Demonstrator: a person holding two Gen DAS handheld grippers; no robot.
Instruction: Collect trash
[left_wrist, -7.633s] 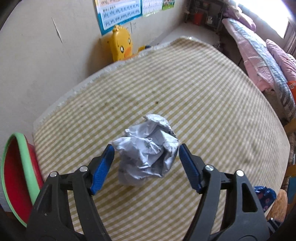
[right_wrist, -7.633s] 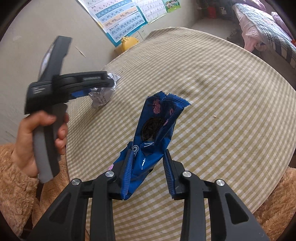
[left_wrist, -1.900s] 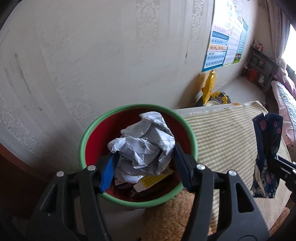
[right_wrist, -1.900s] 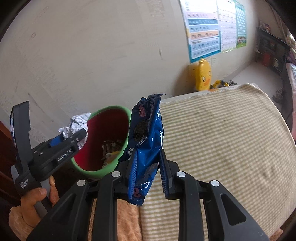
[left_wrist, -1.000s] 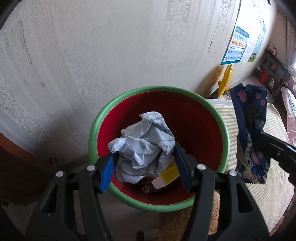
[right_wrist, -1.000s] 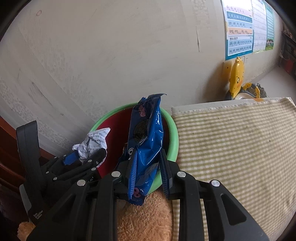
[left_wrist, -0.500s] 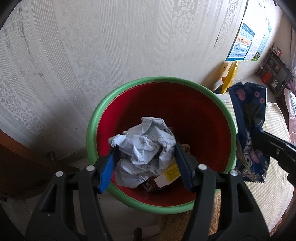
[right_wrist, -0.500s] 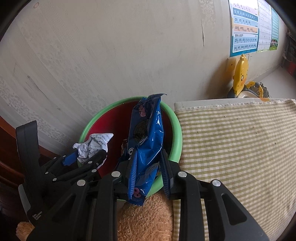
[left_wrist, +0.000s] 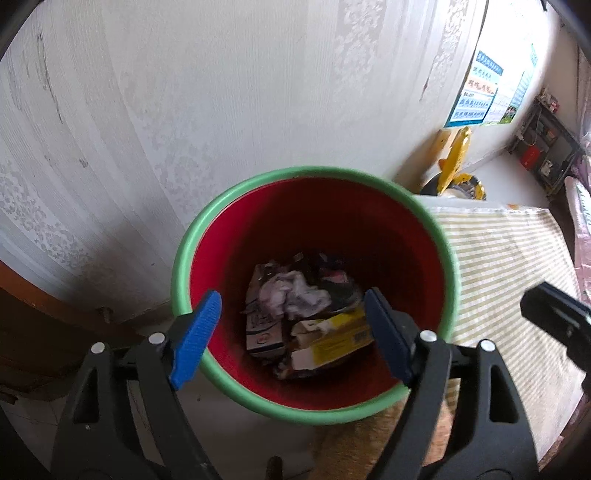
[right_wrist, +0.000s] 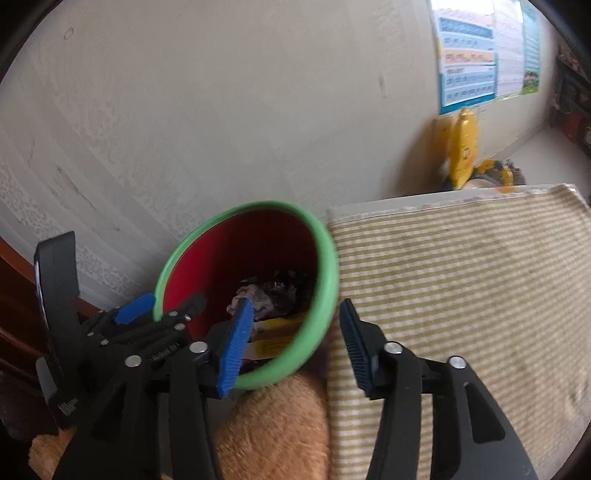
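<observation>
A red bin with a green rim stands against the wall, beside the table. My left gripper hangs over it, jaws opening, with nothing between the blue pads. The crumpled paper lies down among the trash in the bin, next to a yellow box and a dark wrapper. In the right wrist view my right gripper hovers at the bin's rim with its jaws opening and empty. The left gripper shows at the bin's left side there.
A checked tablecloth covers the table right of the bin. A fuzzy brown sleeve lies below the bin. A yellow duck-shaped thing and a poster are by the far wall. Dark wood sits at lower left.
Both grippers have opened. The crumpled paper has dropped from the left jaws into the bin, and the blue wrapper has left the right jaws.
</observation>
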